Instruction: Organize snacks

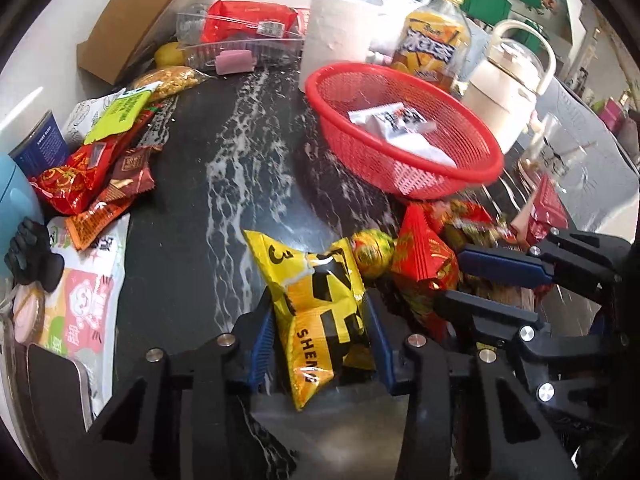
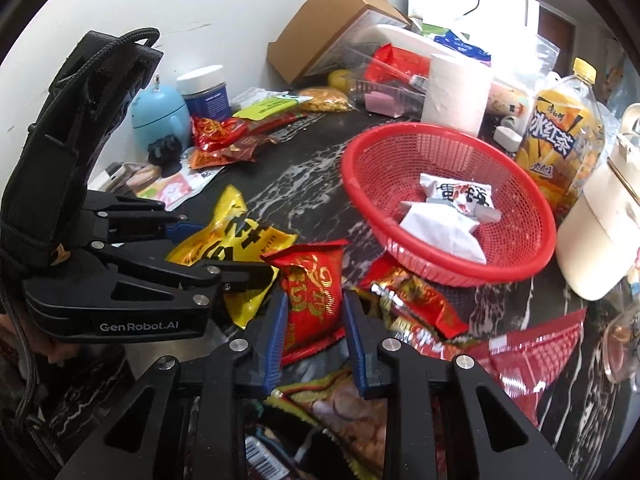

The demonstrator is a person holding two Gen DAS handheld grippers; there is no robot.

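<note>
On my left gripper (image 1: pixel 320 336) the blue pads are pressed against both sides of a yellow packet (image 1: pixel 320 304) with black lettering; I can read a "3" near its top and "SHEN" along the lower edge. On my right gripper (image 2: pixel 314 332) the jaws are pinched narrow on a red packet (image 2: pixel 312 292) printed with gold ornament; I can't make out its writing. The two packets lie just beside each other on the dark marbled counter (image 1: pixel 188 184), and the left gripper's body reads "GenRobot.AI" in my right wrist view.

Behind them sits the red mesh basket (image 2: pixel 516 256), holding a white packet (image 2: pixel 452 216) with bold black Chinese characters and a red patch. To its right stands a drink bottle (image 2: pixel 560 140) with a yellow cap, its orange label reading 冰红茶, beside a cream kettle (image 2: pixel 596 236). A paper roll (image 2: pixel 456 88) stands behind the basket.

More red and orange snack packets (image 1: pixel 92 184) are heaped near the wall by a dark blue tin (image 2: pixel 208 94) and a pale blue figurine (image 2: pixel 160 120). An open cardboard box (image 2: pixel 320 28) leans at the back
</note>
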